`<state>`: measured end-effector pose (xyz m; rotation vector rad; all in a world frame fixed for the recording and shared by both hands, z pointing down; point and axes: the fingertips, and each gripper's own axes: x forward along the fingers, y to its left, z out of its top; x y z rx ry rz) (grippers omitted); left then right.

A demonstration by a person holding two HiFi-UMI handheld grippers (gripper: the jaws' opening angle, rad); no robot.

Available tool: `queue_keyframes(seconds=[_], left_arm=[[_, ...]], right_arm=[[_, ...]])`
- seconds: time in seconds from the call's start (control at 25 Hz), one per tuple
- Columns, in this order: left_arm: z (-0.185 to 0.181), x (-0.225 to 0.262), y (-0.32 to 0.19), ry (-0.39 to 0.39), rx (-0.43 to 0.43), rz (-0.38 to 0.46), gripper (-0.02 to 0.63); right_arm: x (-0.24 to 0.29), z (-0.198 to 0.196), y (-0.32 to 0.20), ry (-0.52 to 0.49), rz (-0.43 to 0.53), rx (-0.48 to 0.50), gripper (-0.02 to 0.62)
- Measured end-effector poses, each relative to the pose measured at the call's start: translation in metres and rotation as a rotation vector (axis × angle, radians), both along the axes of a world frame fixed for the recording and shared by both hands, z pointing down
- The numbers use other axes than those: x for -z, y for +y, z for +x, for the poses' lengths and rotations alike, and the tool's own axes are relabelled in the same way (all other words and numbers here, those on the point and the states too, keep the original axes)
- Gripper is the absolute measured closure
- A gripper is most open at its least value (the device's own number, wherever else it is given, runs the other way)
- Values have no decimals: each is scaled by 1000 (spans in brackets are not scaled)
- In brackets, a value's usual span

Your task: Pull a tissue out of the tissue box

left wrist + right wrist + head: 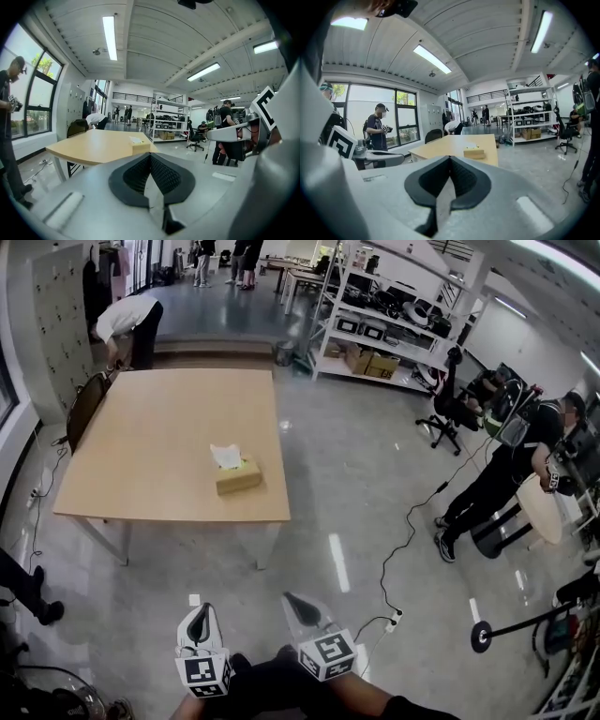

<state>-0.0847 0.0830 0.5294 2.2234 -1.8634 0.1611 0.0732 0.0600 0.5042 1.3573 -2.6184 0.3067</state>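
A tan tissue box (238,475) with a white tissue (225,456) sticking up from its top sits near the front right of the wooden table (150,465). It also shows small in the left gripper view as the tissue box (140,146) and in the right gripper view as the tissue box (474,152). My left gripper (199,620) and right gripper (302,607) hang side by side over the floor, well short of the table. Both are shut with nothing between the jaws, as the left gripper (150,157) and right gripper (450,159) show in their own views.
A dark chair (82,404) stands at the table's far left, where a person (127,322) bends over. Shelving (375,324) with boxes lines the back right. A person (506,474) stands at right near an office chair (448,413); a cable (408,531) trails across the floor.
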Motion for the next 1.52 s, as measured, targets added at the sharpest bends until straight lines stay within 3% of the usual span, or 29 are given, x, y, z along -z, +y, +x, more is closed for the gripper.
queue_keyframes(seconds=[0.32,0.52,0.8,1.28,1.52], left_arm=[[-13,-1,-9,36,5,19,588],[-22,-2,-24,32,51,4,588],[-24,-8,-72,-3,115,-14,589],[9,15,-156,-66,216,-66,588],[20,7,-175,-110,252,-83,588]], right_arm=[[9,-18,-8,35,15,13,603],[-1,-28,-25,26,-12,54,603],[-7,-30,-90,-2,-16,107,603],[-2,-10,-188,-30,-65,262,603],[-14,0,-222,-19,-71,318,603]])
